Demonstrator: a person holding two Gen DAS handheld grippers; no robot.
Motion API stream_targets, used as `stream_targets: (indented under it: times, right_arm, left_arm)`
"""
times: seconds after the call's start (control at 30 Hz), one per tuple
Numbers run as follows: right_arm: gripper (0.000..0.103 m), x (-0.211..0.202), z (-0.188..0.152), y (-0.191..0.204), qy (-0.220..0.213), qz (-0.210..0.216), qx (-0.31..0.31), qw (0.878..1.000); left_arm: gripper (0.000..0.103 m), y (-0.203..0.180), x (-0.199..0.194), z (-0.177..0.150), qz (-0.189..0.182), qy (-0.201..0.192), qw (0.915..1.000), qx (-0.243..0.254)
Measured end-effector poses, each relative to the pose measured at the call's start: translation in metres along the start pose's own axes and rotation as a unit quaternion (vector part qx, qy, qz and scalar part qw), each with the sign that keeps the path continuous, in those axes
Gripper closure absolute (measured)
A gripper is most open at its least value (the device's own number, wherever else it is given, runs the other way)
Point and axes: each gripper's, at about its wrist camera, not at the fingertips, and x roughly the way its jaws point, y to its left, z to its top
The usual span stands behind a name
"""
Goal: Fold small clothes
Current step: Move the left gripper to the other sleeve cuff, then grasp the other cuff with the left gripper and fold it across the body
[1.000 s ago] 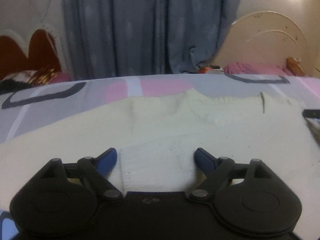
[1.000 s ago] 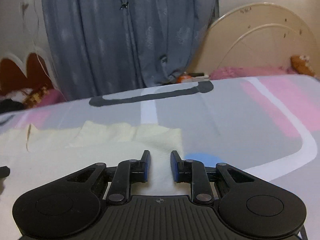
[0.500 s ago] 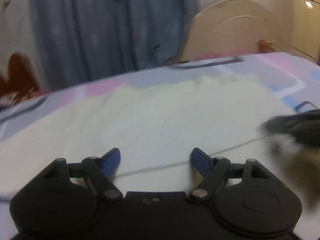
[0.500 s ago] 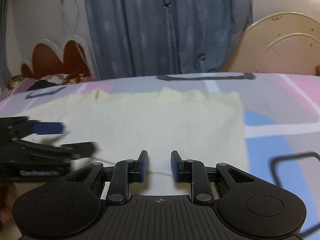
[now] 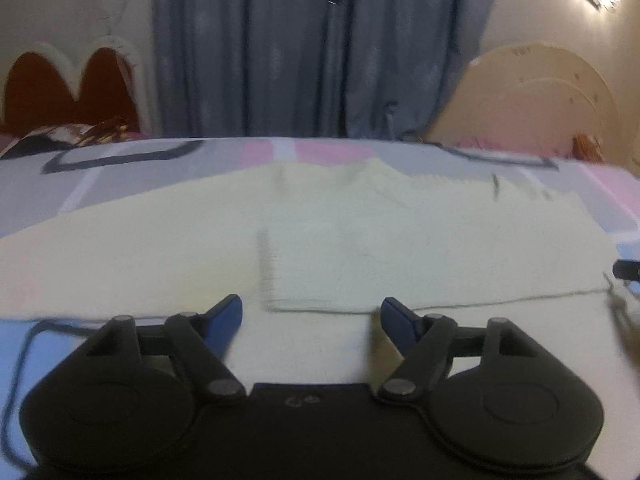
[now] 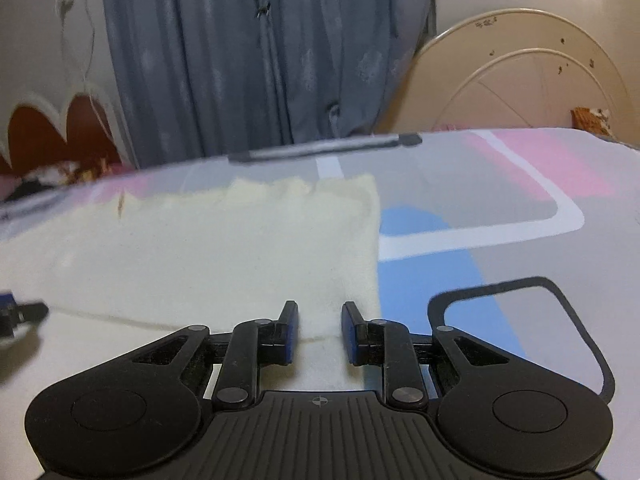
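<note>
I see one pale yellow garment (image 5: 344,248) spread flat on the bed (image 5: 140,168), filling the middle of the left wrist frame and the left half of the right wrist frame. Its type is hard to make out; the far edge is rumpled and blurred, and its left end runs out of frame in both views. A folded flap with a short vertical edge lies just ahead of my left tongs (image 5: 311,312). A thin seam or hem line runs across the cloth toward the right of that frame.

My left tongs stand wide and are closing at this moment; nothing is between the pads, which hang over the cloth near its nearest fold. My right tongs (image 6: 319,330) are narrowly parted, not pressing on anything, over the garment's near right corner, with the cloth's right edge just beside the right pad. A sliver of the right tongs shows blurred at the right edge of the left wrist frame, and a blurred part of the left tongs at the left edge of the right wrist frame.

The bedsheet carries grey, pink, blue and white shapes. Behind it hang one grey-blue curtain (image 6: 256,52), one rounded cream headboard (image 6: 516,80) at upper right and one red scalloped one (image 5: 64,88) at left.
</note>
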Motion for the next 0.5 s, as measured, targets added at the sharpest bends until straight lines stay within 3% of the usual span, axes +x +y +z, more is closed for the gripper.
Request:
stream_targets:
  times: [0.13, 0.23, 0.33, 0.5]
  right_arm:
    - [0.079, -0.004, 0.003, 0.01, 0.006, 0.009, 0.004, 1.0]
    - [0.079, -0.003, 0.002, 0.019, 0.013, 0.02, 0.005, 1.0]
    - [0.079, 0.002, 0.001, 0.029, 0.025, 0.026, 0.025, 0.999]
    - [0.079, 0.003, 0.001, 0.057, 0.03, 0.04, 0.037, 0.998]
  left_arm:
    - [0.031, 0.061, -0.025, -0.005, 0.039, -0.01, 0.9967, -0.07]
    - [0.035, 0.136, -0.043, -0.015, 0.072, -0.016, 0.9794, -0.188]
    - [0.039, 0.216, -0.058, -0.028, 0.102, -0.027, 0.9453, -0.309]
    - [0.05, 0.316, -0.074, -0.055, 0.1, -0.064, 0.8823, -0.455]
